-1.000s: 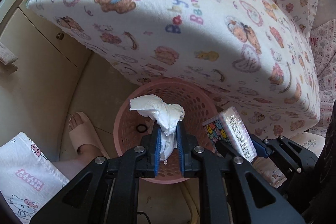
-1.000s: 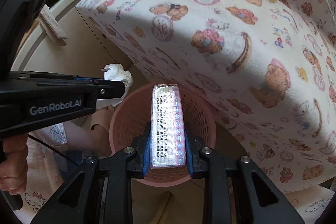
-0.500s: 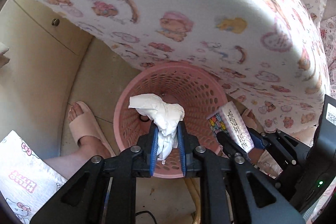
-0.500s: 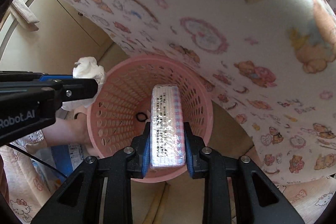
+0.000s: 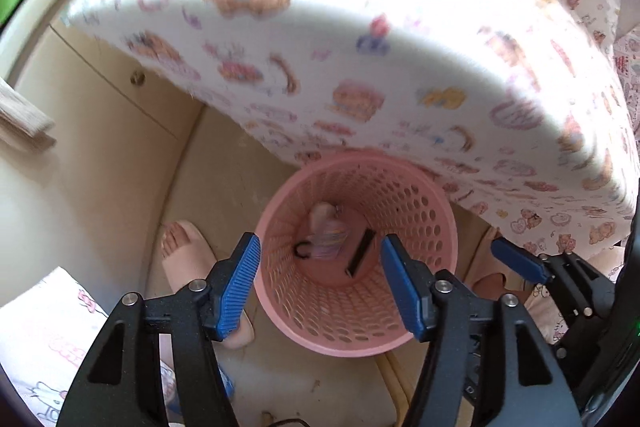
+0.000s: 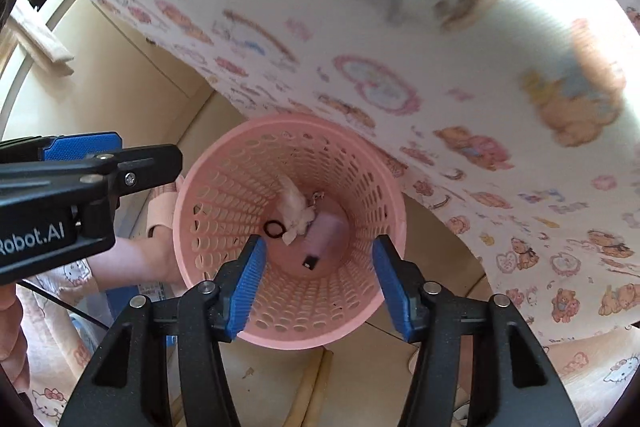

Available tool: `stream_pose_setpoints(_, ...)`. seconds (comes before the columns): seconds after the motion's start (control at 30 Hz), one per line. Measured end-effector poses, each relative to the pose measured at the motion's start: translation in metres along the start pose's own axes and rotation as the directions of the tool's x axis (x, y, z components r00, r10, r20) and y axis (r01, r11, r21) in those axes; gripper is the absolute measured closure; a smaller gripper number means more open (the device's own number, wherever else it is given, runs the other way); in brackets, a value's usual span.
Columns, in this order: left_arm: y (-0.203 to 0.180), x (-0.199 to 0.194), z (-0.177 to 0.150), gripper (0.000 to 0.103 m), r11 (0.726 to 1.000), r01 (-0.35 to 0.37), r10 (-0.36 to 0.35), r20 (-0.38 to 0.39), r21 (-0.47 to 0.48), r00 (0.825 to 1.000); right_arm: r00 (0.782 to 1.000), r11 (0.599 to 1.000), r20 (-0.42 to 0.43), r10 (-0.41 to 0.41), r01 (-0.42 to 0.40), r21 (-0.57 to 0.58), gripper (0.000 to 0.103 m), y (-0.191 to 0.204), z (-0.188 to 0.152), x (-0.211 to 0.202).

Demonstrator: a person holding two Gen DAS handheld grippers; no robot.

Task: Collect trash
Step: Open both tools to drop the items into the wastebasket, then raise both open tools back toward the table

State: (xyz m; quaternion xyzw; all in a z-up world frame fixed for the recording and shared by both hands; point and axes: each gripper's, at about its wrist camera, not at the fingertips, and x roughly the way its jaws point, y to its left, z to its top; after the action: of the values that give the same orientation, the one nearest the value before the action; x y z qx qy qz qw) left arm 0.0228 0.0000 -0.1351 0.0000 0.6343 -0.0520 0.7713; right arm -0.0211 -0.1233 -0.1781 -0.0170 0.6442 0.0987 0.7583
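- The left gripper (image 5: 320, 277) is pointed down over the pink basket (image 5: 416, 337); its jaws are opening, and nothing is seen between them.
- The right gripper (image 6: 318, 277) is likewise aimed into the basket (image 6: 192, 223), its jaws opening with nothing between the blue pads (image 6: 246, 287).
- A crumpled tissue (image 6: 294, 209) is seen at the bottom of the basket, just right of a small black ring (image 6: 274, 228).
- A pink packet (image 6: 324, 233) is seen touching the tissue on its right, with a small black piece (image 6: 310, 261) at its near end.
- The basket is set on the floor (image 5: 224, 163), its far rim tucked under a bear-print cloth (image 5: 360, 39).
- A foot in a slipper (image 5: 188, 255) is seen just left of the basket.
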Motion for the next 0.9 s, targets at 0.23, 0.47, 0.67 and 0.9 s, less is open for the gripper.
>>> stream_pose_setpoints(0.23,0.011,-0.049,0.002,0.042,0.999,0.020,-0.009,0.233,-0.044,0.972,0.989,1.000,0.148,-0.018,0.019,-0.002,0.042,-0.002,0.005,-0.043)
stream_pose_setpoints(0.47,0.013,-0.096,0.000,0.033,0.998,-0.027,0.046,0.437,-0.049,0.898,0.944,1.000,0.330,-0.009,0.000,0.027,0.038,-0.007,0.004,-0.094)
stream_pose_setpoints(0.67,0.001,-0.115,0.000,0.024,0.995,-0.101,0.094,0.519,-0.015,0.850,0.891,0.998,0.451,-0.055,0.035,0.053,0.034,-0.013,0.003,-0.130)
stream_pose_setpoints(0.9,-0.012,-0.141,0.010,0.007,0.992,-0.114,0.068,0.558,0.049,0.827,0.821,0.995,0.563,-0.094,0.063,0.074,0.025,-0.032,0.007,-0.172)
